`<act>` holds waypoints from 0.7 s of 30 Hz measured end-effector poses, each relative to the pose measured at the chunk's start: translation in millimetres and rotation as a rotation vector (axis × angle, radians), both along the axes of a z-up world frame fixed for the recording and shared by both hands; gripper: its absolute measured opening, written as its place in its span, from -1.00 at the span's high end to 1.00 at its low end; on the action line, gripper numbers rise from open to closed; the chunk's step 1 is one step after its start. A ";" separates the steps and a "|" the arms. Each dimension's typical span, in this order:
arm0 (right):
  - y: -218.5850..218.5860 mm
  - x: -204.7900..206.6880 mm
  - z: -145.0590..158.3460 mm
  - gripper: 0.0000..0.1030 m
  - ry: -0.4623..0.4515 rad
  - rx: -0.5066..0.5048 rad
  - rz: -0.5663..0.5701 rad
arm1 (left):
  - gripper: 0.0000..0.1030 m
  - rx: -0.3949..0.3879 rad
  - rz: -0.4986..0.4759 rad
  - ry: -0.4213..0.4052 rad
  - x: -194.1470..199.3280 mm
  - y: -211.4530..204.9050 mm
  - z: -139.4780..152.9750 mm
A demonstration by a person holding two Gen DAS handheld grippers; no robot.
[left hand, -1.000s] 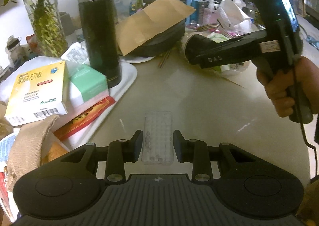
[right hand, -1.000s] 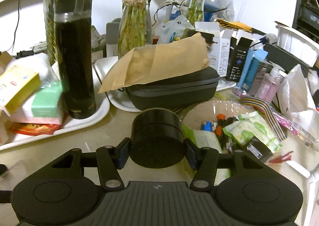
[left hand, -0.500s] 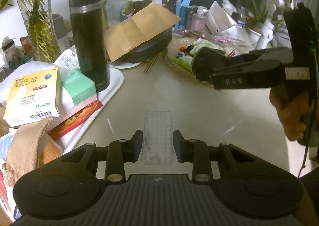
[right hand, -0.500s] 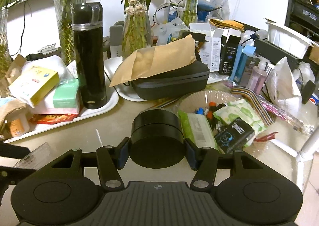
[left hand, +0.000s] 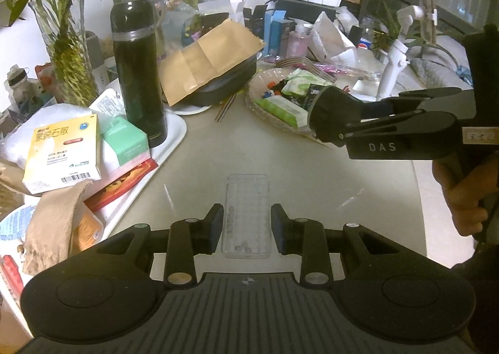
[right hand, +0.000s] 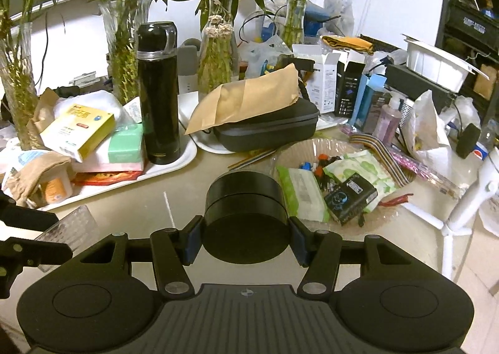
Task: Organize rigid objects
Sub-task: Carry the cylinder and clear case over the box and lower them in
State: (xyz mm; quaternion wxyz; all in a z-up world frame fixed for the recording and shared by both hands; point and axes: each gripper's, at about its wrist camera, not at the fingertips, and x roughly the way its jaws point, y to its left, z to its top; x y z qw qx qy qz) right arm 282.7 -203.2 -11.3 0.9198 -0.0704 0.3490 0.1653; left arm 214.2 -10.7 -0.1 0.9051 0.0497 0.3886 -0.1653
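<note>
Carrying a clear plastic case (left hand: 246,216) in the narrowly set jaws of the left gripper (left hand: 246,223) and a black round tin (right hand: 244,213) clamped in the right gripper (right hand: 244,240), both above the worktop (left hand: 312,173) near the black flask (left hand: 138,73), the person is risking a slip from the smooth case or a knock against that flask.

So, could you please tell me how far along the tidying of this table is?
Little looks finished: a white tray already carries the black flask and stacked boxes. In hand: the right tool grips a round black case, and the left tool holds a clear ribbed case; neither is placed yet. Left: the dish of packets, the padded case under the brown envelope, and the clutter behind.
</note>
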 end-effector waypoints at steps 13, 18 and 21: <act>-1.2 -39.4 19.5 -0.16 0.031 0.003 0.023 | 0.36 -0.006 0.000 -0.011 -24.4 3.3 12.1; -2.8 -54.1 27.6 -0.16 0.055 0.009 0.023 | 0.36 -0.006 -0.004 -0.005 -35.3 4.0 15.7; -3.8 -61.7 30.4 -0.16 0.078 0.012 0.022 | 0.36 -0.002 -0.009 0.001 -41.6 3.9 16.0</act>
